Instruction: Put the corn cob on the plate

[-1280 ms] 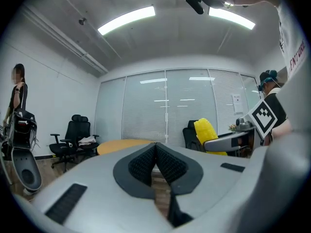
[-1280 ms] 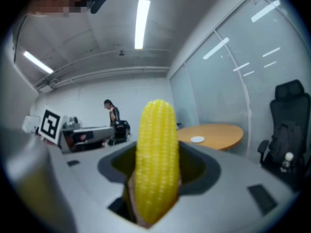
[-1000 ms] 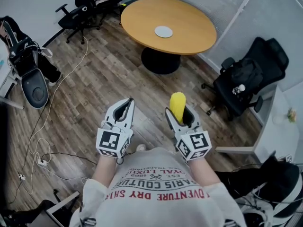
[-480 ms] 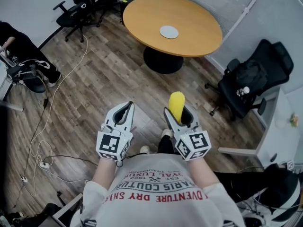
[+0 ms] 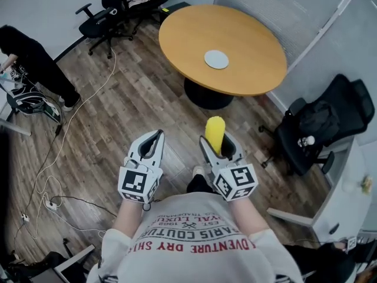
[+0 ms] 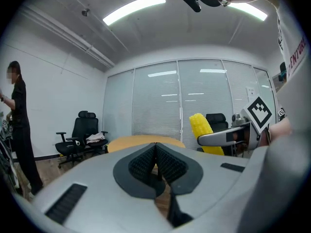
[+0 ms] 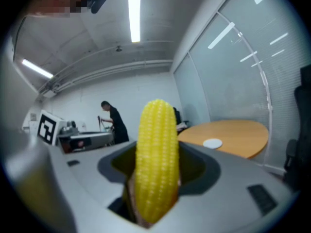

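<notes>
Between the jaws of the right gripper the cob was clamped upright, its tip raised above them, over the wooden floor. Well ahead, the plate was seen lying on the round table, far apart from the cob. Beside the right gripper, the left gripper was held with its jaws pressed together, empty. At the far left a person was seen standing.

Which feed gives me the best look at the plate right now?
Head view: the plate lies whole and unobstructed on the round table. The right gripper view shows it small and edge-on, beyond the corn cob. The left gripper view shows only the table's edge, no plate.
</notes>
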Tool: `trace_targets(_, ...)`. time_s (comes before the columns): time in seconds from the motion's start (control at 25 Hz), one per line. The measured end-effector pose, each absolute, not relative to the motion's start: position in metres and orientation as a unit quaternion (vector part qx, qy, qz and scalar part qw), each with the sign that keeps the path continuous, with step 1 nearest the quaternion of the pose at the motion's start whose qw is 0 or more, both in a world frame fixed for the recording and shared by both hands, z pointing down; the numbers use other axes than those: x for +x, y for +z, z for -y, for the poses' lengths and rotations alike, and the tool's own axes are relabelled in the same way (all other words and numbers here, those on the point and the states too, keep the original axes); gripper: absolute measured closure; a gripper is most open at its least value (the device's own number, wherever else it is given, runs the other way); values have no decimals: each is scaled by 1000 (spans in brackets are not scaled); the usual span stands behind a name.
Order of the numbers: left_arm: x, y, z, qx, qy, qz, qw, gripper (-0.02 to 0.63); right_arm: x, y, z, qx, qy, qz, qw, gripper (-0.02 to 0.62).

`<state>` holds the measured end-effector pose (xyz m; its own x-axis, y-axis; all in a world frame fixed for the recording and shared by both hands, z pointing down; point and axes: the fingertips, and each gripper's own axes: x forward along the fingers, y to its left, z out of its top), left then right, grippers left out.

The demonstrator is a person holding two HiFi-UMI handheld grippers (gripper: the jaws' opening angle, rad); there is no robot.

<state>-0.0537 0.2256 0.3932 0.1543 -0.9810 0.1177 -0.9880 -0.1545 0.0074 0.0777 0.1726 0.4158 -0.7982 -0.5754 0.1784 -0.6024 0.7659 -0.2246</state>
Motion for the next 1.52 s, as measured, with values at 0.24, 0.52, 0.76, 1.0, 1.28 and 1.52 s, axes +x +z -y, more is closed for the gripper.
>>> trace_targets(0.24, -51, 382, -149, 741, 33, 670, 34, 572, 84, 413, -91, 297, 132, 944, 55, 328)
trace_targets(0.52, -27, 379, -67, 744, 32, 667, 20, 572, 102, 413, -15, 293, 118, 947, 57, 328)
trace_targets(0.76, -12, 387, -22, 758, 46, 650, 25, 572, 120, 421, 29, 309, 130, 940, 57, 328)
trace_targets(1.0, -21, 400, 24, 775, 55, 629, 27, 572, 110, 438, 65, 334, 132, 931, 72, 328)
trace_targets(1.28, -36, 410, 98, 820, 64, 569, 19, 572, 88, 449, 119, 386, 144, 908, 72, 328)
trace_targets(1.52, -74, 408, 174, 856, 60, 513, 27, 572, 60, 453, 177, 460, 162, 871, 68, 328)
